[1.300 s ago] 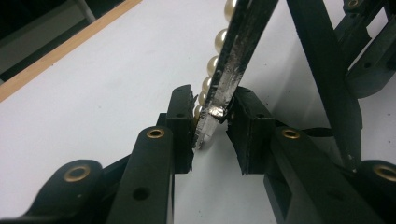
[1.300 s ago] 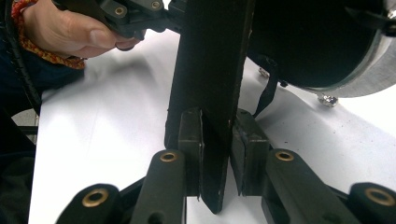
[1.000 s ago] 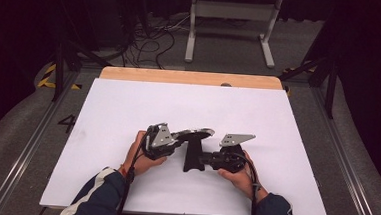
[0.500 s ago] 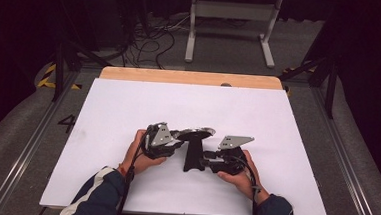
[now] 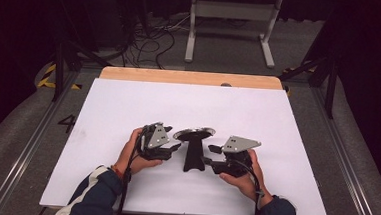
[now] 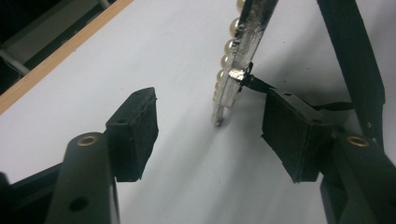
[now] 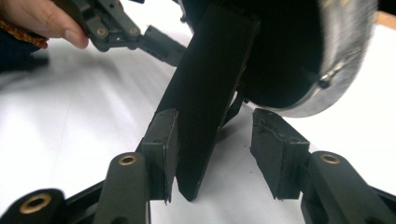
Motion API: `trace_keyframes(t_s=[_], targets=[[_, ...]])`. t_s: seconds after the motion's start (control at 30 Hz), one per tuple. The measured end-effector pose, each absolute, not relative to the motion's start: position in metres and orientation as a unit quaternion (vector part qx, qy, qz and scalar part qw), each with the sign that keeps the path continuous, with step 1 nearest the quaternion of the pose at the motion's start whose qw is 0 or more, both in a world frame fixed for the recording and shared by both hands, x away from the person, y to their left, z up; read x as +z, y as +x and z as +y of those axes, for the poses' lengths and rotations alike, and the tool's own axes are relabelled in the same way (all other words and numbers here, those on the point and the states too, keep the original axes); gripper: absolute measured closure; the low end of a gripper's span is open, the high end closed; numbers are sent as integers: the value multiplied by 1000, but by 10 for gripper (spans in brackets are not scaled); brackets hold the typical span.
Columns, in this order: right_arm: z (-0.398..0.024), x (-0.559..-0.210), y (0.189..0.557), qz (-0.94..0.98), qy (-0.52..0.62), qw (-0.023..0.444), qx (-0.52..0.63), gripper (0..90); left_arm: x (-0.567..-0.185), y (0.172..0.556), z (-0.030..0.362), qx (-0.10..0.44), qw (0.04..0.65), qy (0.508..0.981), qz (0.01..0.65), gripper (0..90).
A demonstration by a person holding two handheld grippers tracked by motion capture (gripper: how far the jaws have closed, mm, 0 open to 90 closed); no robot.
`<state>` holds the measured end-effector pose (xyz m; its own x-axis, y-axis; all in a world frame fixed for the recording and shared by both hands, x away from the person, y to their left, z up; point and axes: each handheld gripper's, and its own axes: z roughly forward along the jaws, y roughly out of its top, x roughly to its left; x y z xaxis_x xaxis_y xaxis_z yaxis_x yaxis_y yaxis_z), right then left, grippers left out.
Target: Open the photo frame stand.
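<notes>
A small round mirror (image 5: 194,134) with a pearl-trimmed silver rim (image 6: 232,60) stands on the white table (image 5: 128,103), propped on its black stand (image 5: 194,159). My left gripper (image 5: 175,148) is just left of it. Its jaws have just been opening and stand open (image 6: 215,133), with the rim's lower edge between them, close to the right pad (image 6: 294,135). My right gripper (image 5: 209,157) is at the stand's right side. Its jaws have also been opening and are open (image 7: 219,149); the black stand leg (image 7: 210,93) runs between them, against the left pad (image 7: 163,144) and apart from the right one.
The white sheet ends in a wooden strip (image 5: 190,77) at the far edge. Beyond it are cables (image 5: 152,40) on the floor and a white frame (image 5: 231,25). Dark rails (image 5: 36,133) run along both sides of the table.
Both grippers' jaws have spread apart from the mirror and its stand. The right hand has drawn a little to the right; the mirror stays upright on the table.
</notes>
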<state>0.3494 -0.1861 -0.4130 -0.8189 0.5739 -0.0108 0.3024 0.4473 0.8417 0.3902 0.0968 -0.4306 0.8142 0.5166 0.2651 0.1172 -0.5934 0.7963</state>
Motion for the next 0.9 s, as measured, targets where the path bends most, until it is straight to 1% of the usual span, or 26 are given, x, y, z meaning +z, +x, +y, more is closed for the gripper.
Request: trace_keyframes(t_s=[0.07,0.1,0.13,0.27,0.4,0.5,0.77,0.9], targets=[[-190,-410,347,834,262,156,459,544,-430,390,99,244,411,858,186,330],[-192,-410,347,832,263,159,461,576,-429,390,100,242,410,859,189,323],[-192,-410,347,832,263,159,461,576,-429,390,101,243,409,860,188,323],[-197,-407,342,825,263,170,470,686,-427,387,105,242,408,858,196,302],[-198,-405,338,823,260,177,473,758,-425,384,115,234,410,858,201,293],[-198,-404,337,821,259,184,475,790,-423,381,124,227,418,854,209,293],[-195,-400,334,816,251,192,484,834,-420,372,139,220,435,846,215,283],[-191,-399,333,814,249,193,489,854,-420,369,146,209,439,843,228,286]])
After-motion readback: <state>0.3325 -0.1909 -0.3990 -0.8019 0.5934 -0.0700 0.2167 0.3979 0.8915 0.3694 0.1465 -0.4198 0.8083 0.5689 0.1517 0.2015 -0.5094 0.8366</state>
